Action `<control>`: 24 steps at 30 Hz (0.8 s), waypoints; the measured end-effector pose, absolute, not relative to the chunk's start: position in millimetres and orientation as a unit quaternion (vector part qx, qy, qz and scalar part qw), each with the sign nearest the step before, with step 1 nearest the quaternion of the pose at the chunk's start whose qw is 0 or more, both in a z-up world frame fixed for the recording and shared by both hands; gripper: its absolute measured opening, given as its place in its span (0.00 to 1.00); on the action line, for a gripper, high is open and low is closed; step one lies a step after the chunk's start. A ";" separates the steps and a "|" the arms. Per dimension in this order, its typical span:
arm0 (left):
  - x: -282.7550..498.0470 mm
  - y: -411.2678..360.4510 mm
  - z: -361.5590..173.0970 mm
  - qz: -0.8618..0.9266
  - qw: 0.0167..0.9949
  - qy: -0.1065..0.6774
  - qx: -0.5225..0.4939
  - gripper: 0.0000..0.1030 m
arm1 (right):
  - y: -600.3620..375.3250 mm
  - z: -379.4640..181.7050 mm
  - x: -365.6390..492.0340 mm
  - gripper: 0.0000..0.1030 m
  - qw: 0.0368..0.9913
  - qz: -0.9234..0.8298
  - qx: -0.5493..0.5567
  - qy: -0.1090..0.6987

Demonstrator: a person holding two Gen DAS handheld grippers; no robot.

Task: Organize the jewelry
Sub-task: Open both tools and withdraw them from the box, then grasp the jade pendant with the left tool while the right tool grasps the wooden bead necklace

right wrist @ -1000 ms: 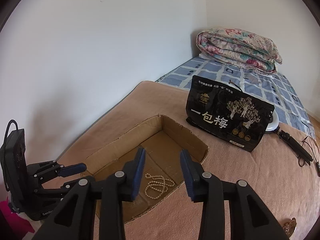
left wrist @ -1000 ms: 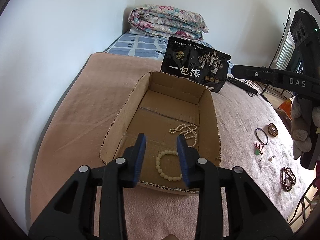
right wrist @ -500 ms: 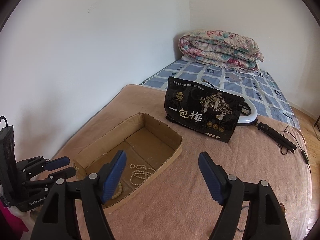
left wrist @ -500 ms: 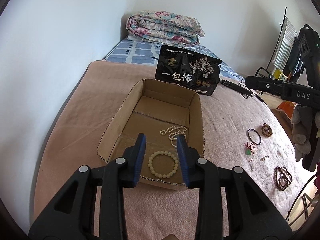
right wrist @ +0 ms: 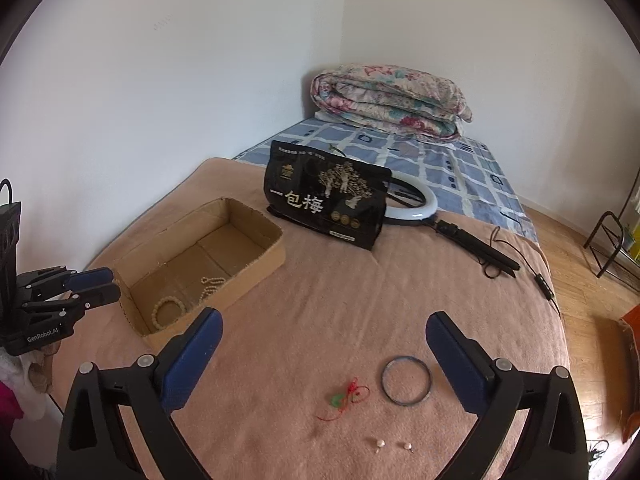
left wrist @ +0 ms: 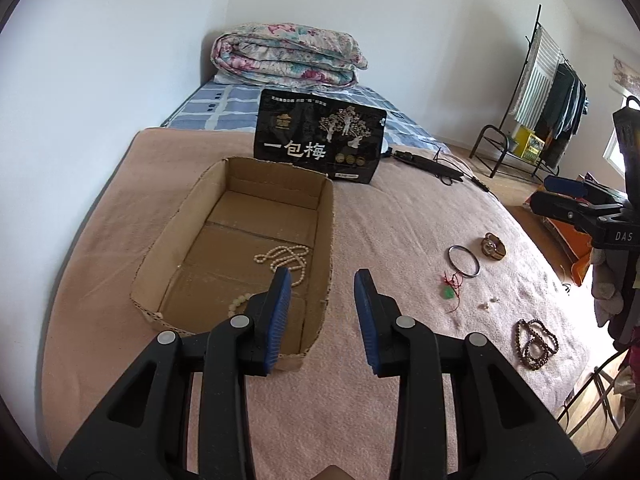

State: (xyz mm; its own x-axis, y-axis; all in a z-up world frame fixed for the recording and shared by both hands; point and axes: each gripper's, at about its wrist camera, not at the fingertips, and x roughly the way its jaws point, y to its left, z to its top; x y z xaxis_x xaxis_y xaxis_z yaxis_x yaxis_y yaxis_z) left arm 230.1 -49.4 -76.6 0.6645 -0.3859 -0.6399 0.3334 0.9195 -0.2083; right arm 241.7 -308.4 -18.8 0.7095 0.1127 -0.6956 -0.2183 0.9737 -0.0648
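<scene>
The right gripper [right wrist: 322, 344] is seen with its jaws spread wide and opening, nothing held or touched between them. Just ahead of it, between the blue fingers [right wrist: 192, 354], a thin bangle [right wrist: 406, 380], a red-corded green pendant [right wrist: 344, 398] and two small pearl earrings [right wrist: 394, 446] lie on the pink blanket [right wrist: 320, 292]. The left gripper [left wrist: 322, 316] is held narrower, its jaws also opening and empty. Ahead and to its left, the cardboard box [left wrist: 326, 232] holds a pearl necklace [left wrist: 286, 258] and a pale bead bracelet [left wrist: 238, 304], partly hidden behind its left finger.
</scene>
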 end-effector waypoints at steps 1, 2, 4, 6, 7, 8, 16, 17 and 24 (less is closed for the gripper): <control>229.0 -54.1 -76.5 -0.201 0.911 0.359 -0.035 0.41 | -317.3 -19.1 236.2 1.00 0.922 0.085 -0.066 0.372; 227.8 -58.9 -76.4 -0.205 0.910 0.358 -0.034 0.45 | -326.0 -19.5 230.5 1.00 0.922 0.079 -0.062 0.374; 225.8 -69.4 -77.0 -0.215 0.908 0.359 -0.028 0.45 | -342.2 -21.2 219.2 1.00 0.922 0.069 -0.056 0.377; 224.5 -79.4 -77.7 -0.223 0.905 0.361 -0.023 0.45 | -358.6 -23.6 207.4 1.00 0.922 0.059 -0.051 0.380; 224.0 -84.8 -78.5 -0.226 0.904 0.363 -0.020 0.45 | -367.3 -24.9 201.1 1.00 0.922 0.053 -0.048 0.381; 223.8 -90.0 -79.4 -0.230 0.902 0.365 -0.018 0.45 | -376.0 -26.1 195.3 1.00 0.922 0.049 -0.043 0.383; 220.3 -129.8 -88.9 -0.260 0.889 0.377 -0.006 0.45 | -437.7 -43.8 145.4 1.00 0.922 0.010 -0.021 0.385; 220.3 -135.5 -90.9 -0.263 0.887 0.380 -0.004 0.45 | -443.3 -46.7 139.7 1.00 0.922 0.006 -0.022 0.386; 224.5 -172.3 -108.4 -0.291 0.870 0.398 0.006 0.45 | -462.7 -72.8 102.0 1.00 0.915 0.003 -0.037 0.401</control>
